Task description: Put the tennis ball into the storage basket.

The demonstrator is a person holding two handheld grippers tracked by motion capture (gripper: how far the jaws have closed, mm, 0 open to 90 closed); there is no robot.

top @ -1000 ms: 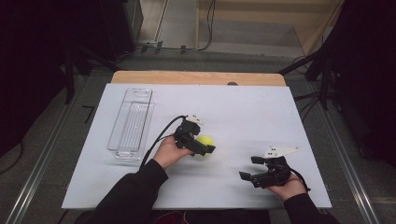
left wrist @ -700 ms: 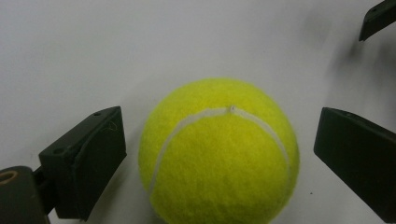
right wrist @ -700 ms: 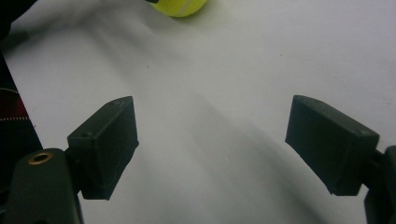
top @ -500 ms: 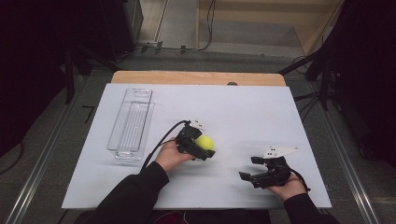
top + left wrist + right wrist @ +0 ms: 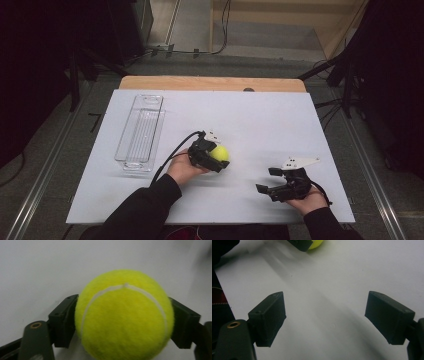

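Seam on tennis ball (image 5: 124, 315) in left tool (image 5: 124, 322) view, clear tray (image 5: 140, 132) overhead

The fuzzy yellow tennis ball (image 5: 219, 153) with a white seam sits near the white table's (image 5: 260, 115) middle, probably just off its surface.

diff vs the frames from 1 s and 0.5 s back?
The left gripper, shut on the tennis ball, has carried it a short way toward the person's side of the table; the ball stayed between its fingers throughout. The right gripper stayed open and in place, and the clear tray did not move.
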